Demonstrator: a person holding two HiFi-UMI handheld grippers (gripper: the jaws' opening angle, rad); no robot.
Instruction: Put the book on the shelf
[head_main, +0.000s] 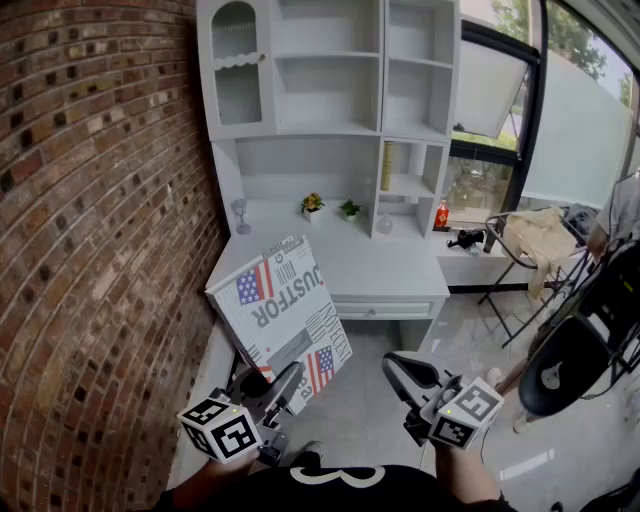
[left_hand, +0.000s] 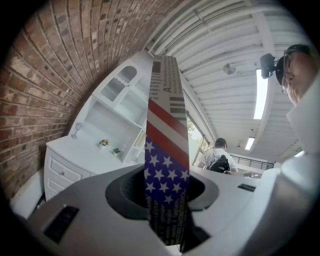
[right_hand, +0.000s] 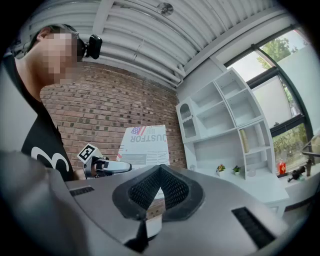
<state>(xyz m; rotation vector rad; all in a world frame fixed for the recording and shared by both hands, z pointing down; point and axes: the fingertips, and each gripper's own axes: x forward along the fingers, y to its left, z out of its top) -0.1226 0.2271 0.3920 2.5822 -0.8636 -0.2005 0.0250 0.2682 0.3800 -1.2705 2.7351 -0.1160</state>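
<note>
Nearest, the left claw (head_main: 285, 388) is clamping the book (head_main: 283, 308) by its lower edge and holding it tilted in the air, short of the tabletop (head_main: 375, 265). The right claw (head_main: 405, 375) is hanging beside it with jaws together, carrying nothing. The book is looking broad, flat and stiff, and probably weighty enough to be levering against an edge grip. Its smooth cover may be slipping, so taking hold deeper in from the edge would be safer. A brick wall (head_main: 90, 250) is filling the left. The white shelf (head_main: 330, 90) is rising behind the tabletop, a window (head_main: 580, 130) is lighting the right, and small plants (head_main: 313, 204) are sitting on the tabletop.
</note>
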